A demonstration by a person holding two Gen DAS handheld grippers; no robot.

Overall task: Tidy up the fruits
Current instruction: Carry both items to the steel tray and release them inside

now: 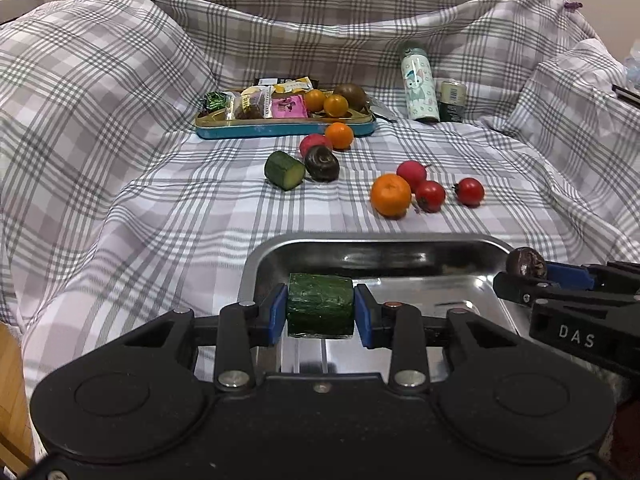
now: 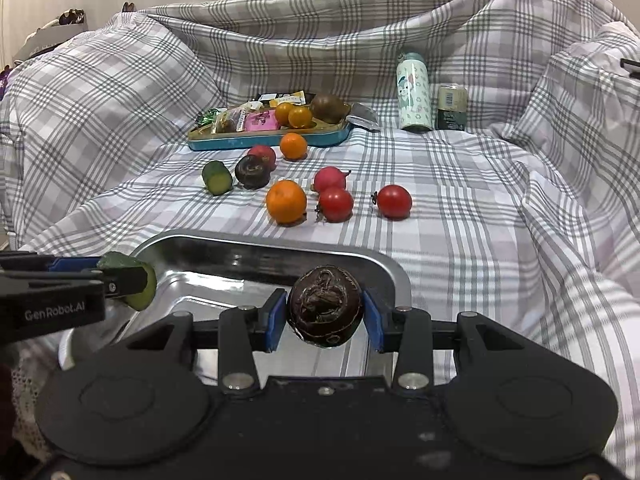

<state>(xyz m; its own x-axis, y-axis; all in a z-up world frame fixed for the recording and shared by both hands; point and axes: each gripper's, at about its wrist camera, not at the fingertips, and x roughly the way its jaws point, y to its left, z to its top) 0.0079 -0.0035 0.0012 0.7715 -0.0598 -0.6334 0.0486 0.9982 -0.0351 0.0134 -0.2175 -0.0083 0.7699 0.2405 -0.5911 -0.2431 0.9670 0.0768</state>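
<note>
Left gripper (image 1: 320,312) nearest us: blue pads clamped on cucumber chunk (image 1: 320,309), narrow gap, cut ends against pads, long axis running left-right across fingers. We see it held above steel tray (image 1: 376,245), near its left side. Right gripper (image 2: 325,312) pinches dark round fruit (image 2: 325,306) likewise, over tray's right side. Beyond on checked cloth (image 1: 120,216): orange (image 1: 390,194), second cucumber chunk (image 1: 284,170) lying tilted, cut face toward us.
</note>
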